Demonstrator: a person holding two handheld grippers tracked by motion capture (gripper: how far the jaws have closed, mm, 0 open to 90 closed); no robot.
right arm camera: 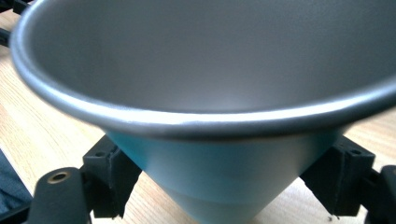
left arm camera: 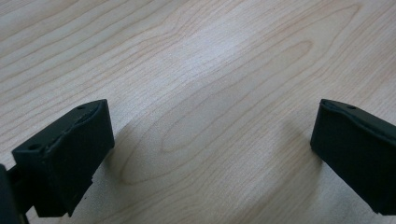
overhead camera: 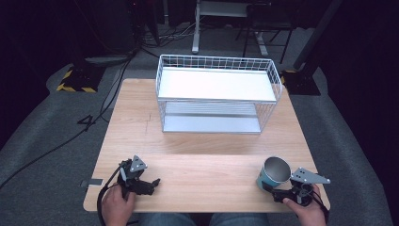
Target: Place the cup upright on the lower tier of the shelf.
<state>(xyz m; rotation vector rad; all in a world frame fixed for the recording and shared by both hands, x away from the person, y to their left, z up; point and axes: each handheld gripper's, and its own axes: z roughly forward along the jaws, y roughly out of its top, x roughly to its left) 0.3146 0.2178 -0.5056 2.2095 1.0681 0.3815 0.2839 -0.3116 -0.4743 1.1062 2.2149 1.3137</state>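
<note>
The room is dark around a light wooden counter [overhead camera: 197,141] that stands on grey carpet, with cables and black stands on the floor behind it. At the far side of the counter there is a white wire rack [overhead camera: 217,92] with two shelves, one above the other; both shelves look bare.

At the near left corner, a hand [overhead camera: 117,203] holds the left hand-held gripper [overhead camera: 149,184] low over the wood. In the left gripper view its two black jaws stand wide apart, and between them I see plain wood grain [left arm camera: 210,112].

At the near right corner, the other hand [overhead camera: 308,209] holds the right hand-held gripper [overhead camera: 269,187]. Its jaws are closed on a metal cup [overhead camera: 274,173], blue-green outside and grey inside. In the right gripper view the two black pads [right arm camera: 109,175] press the lower part of the cup [right arm camera: 219,172] from both sides, and the wide rim comes toward the camera. The cup is well apart from the rack. I cannot tell if its base touches the counter.
</note>
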